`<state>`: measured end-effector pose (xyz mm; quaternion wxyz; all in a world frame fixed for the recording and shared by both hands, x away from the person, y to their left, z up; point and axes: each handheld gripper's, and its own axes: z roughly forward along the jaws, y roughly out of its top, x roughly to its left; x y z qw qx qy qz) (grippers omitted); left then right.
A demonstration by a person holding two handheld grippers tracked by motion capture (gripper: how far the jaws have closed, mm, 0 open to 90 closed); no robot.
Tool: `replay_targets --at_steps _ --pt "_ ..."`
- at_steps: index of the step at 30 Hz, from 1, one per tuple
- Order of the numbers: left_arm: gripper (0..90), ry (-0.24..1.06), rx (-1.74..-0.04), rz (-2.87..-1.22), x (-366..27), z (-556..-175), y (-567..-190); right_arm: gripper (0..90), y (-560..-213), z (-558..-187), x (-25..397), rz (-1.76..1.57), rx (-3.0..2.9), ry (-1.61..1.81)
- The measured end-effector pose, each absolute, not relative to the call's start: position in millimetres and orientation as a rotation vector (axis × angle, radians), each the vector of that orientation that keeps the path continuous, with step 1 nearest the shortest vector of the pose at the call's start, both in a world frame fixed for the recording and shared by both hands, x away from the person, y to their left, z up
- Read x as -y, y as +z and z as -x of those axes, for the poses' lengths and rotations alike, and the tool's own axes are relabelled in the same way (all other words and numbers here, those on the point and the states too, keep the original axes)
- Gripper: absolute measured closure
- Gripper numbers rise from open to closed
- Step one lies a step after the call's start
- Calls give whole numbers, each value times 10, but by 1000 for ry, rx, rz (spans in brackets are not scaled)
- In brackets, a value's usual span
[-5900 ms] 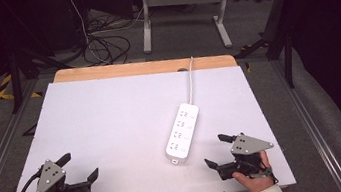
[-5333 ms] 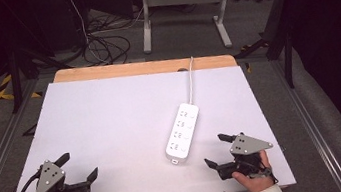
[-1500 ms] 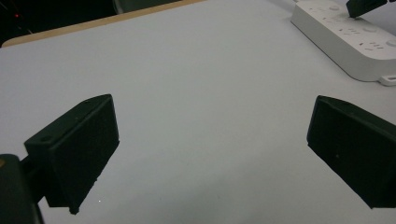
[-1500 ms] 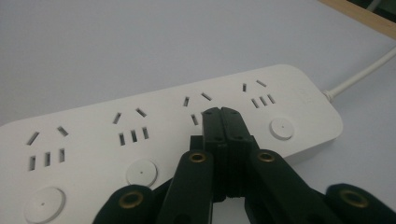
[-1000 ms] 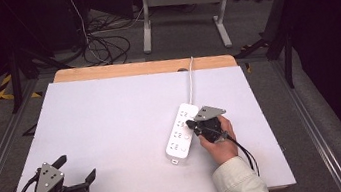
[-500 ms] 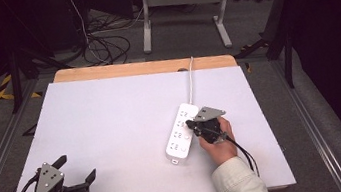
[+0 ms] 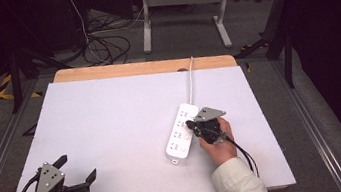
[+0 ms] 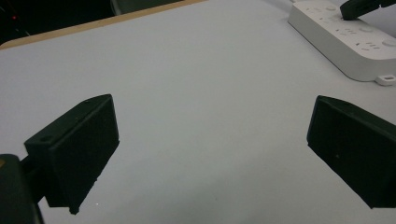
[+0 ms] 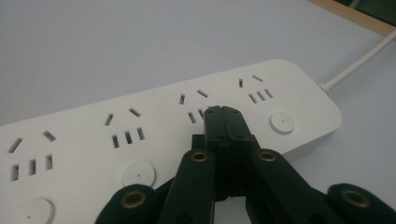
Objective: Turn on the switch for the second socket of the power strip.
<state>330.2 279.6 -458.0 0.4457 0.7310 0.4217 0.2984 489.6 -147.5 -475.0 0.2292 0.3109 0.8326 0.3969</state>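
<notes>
A white power strip (image 7: 181, 135) lies on the white table top (image 7: 111, 119), right of centre, its cable (image 7: 190, 80) running to the far edge. My right gripper (image 7: 190, 123) is shut with nothing between its jaws. Its tip (image 9: 223, 112) sits over the strip's top (image 9: 140, 126), by a socket and left of a round button (image 9: 281, 122); I cannot tell if it touches. My left gripper (image 7: 76, 168) rests open at the near left corner, nothing between its jaws (image 8: 210, 140). The strip (image 8: 345, 32) and the right gripper's tip (image 8: 355, 7) lie far ahead of it.
A bare wooden strip (image 7: 144, 68) borders the table's far edge. Beyond it on the floor are loose cables (image 7: 101, 45) and a grey stand (image 7: 181, 3). Metal rails (image 7: 313, 121) run along both sides of the table. A second round button (image 9: 138, 174) sits nearer on the strip.
Since about six seconds ago my right gripper has gone from the near right corner to the power strip and shut. Over the last second it has barely moved. The left gripper has stayed put.
</notes>
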Motion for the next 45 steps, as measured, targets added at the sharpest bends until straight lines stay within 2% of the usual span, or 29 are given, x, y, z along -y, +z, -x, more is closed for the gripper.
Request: replay_targets --at_steps 40,45 --pt "27 737 -1053 -1802 -2805 -3311 -4575 898 -4412 -4668 1562 -682 -2206 1244" --pt "27 740 -1051 -1803 -2809 -3310 -4572 551 -4332 -4658 1604 -710 -2179 1286"
